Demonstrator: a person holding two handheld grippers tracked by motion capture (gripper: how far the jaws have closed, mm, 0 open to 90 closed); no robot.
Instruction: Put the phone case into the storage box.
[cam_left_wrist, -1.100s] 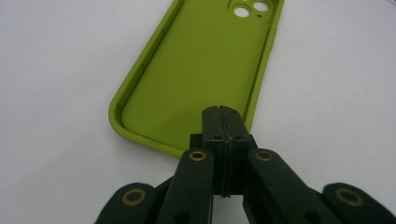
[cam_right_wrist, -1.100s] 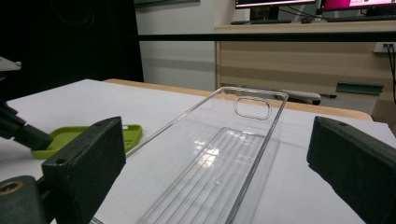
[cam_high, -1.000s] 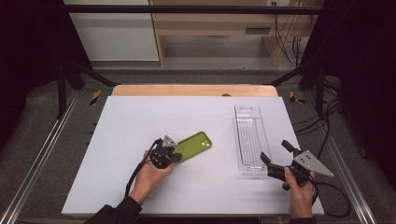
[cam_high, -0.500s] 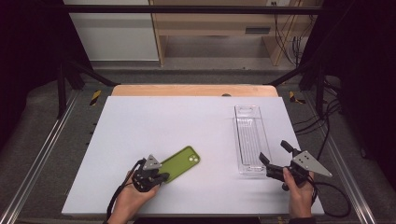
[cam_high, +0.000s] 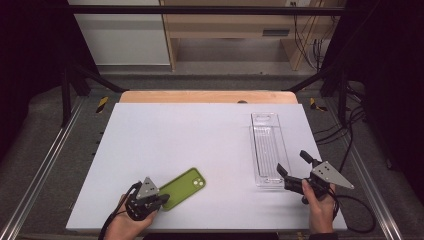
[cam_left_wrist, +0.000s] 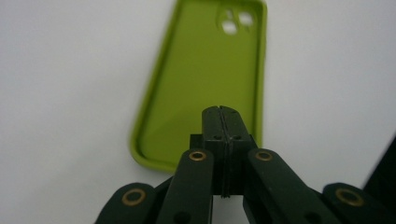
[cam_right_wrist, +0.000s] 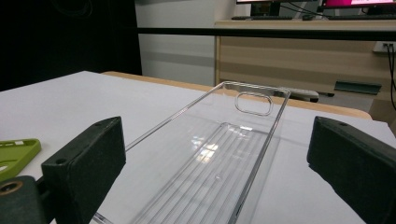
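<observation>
So the left tool (cam_high: 159, 201) has its jaws pressed together right at the near end of the green phone case (cam_high: 182, 188), which lies flat on the white tabletop (cam_high: 175, 135). Can't tell if it's actually pinching the rim. Right tool (cam_high: 291, 170) sits wide open just beside the near end of the clear tray (cam_high: 268, 148).

A table (cam_high: 210, 135) carries two things, well apart. A phone case (cam_high: 183, 188) lies flat near the front edge, left of centre, its open side up and its camera cut-out at the far end. A long tray (cam_high: 267, 147) lies at the right, running front to back. The left gripper (cam_high: 161, 201) sits at the case's near end, the right gripper (cam_high: 291, 169) just before the tray's near end
</observation>
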